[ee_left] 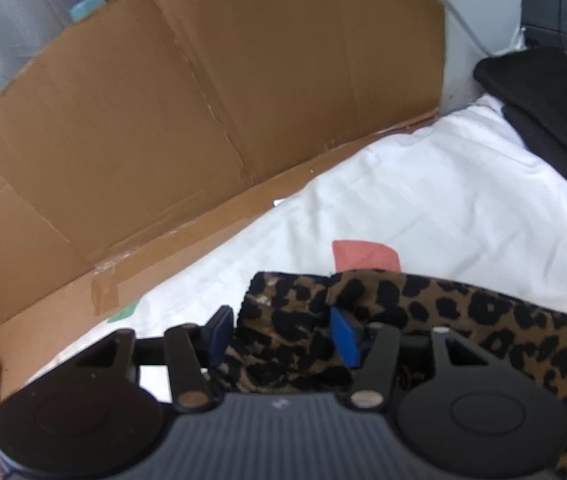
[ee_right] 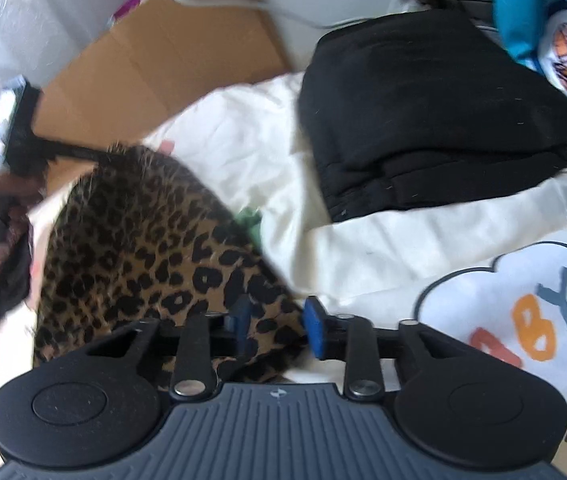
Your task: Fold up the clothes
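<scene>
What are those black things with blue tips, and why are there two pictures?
They are tongs, one in each of a person's hands, for folding clothes. Each carries a camera looking along its blue tips. One picture is from the left tongs, the other from the right tongs. Both have leopard cloth between their tips; the tips stand apart, so I cannot tell how tightly they grip. It lies on a white sheet. Nearby are folded black clothes and brown cardboard.
</scene>
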Tool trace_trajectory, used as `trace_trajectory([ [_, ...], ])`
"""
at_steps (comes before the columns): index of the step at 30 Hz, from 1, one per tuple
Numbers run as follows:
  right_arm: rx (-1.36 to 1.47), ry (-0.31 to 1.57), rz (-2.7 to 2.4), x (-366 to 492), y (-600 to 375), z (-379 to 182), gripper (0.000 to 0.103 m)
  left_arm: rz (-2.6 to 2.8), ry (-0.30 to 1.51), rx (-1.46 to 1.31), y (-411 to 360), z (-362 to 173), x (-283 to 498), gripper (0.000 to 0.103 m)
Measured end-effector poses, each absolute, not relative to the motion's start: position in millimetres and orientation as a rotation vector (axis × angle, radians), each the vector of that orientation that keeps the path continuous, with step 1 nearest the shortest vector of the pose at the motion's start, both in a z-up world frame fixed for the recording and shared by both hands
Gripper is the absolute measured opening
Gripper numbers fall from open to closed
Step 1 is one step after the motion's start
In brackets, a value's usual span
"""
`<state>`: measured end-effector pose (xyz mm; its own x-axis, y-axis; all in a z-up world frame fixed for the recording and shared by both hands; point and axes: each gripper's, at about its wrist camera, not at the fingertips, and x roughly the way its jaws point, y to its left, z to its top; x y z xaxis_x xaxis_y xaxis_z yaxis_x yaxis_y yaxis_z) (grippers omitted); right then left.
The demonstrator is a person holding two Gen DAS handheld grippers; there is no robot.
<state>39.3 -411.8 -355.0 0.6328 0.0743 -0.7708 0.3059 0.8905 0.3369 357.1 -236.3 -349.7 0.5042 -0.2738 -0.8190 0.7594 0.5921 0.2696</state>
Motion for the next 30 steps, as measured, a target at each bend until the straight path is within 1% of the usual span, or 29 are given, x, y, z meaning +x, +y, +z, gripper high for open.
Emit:
trace_trajectory([
  [5,0.405,0.930,-0.152,53,-409,-364,0.031,-0.677,0.792,0.656,-209,-327,345,0.054],
  [8,0.419,0.939,-0.163,55,-416,-369,0.030,-0.761,0.803,0.645,-196,-320,327,0.047],
  [9,0.435,0.938,-0.163,55,-418,-369,0.030,-0.798,0.803,0.657,-195,-320,320,0.043],
  [11,0.441,0.936,-0.164,54,-418,-370,0.030,-0.840,0.787,0.695,-196,-325,307,0.039],
  [18,0.415,0.952,-0.143,54,-418,-374,0.030,-0.770,0.855,0.726,-209,-369,316,0.036],
  [22,0.414,0.958,-0.143,55,-418,-375,0.030,-0.765,0.814,0.820,-218,-381,313,0.038],
  [25,0.424,0.956,-0.144,53,-419,-375,0.030,-0.756,0.840,0.809,-219,-371,315,0.036],
  [30,0.439,0.952,-0.143,51,-420,-376,0.030,-0.802,0.856,0.701,-190,-341,317,0.034],
])
